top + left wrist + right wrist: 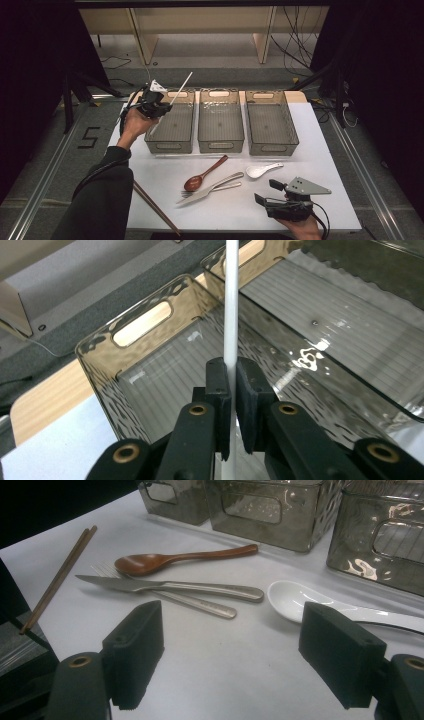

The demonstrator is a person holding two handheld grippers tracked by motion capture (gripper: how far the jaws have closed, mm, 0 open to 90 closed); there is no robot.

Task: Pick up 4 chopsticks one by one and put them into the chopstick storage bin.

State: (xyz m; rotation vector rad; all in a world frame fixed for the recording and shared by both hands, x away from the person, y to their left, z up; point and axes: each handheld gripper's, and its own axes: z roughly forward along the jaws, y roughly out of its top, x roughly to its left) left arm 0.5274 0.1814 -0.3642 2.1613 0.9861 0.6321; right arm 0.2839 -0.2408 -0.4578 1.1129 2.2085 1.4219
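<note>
The sorting of the cutlery into the three clear bins looks to be at its very beginning. The left gripper (156, 106) has its fingers (218, 385) clamped together on a thin white stick (231, 300), perhaps a white chopstick or straw, and holds it tilted above the left bin (170, 145), with its lower end down inside the bin as far as I can tell. All three bins look empty in the high view: the left one, the middle bin (221, 145) and the right bin (272, 146). So I judge that nothing is put away yet and this stick will be the first item. Still on the desk (310, 150), in front of the bins, are a wooden spoon (205, 173), a metal knife (210, 188) lying over a fork (222, 187), and a white ceramic spoon (263, 170). A pair of brown chopsticks (156, 208) lies at the left front edge of the desk. The right gripper (272, 192) rests low near the front edge, its fingers (137, 650) wide apart and holding nothing, pointing toward the white spoon.
</note>
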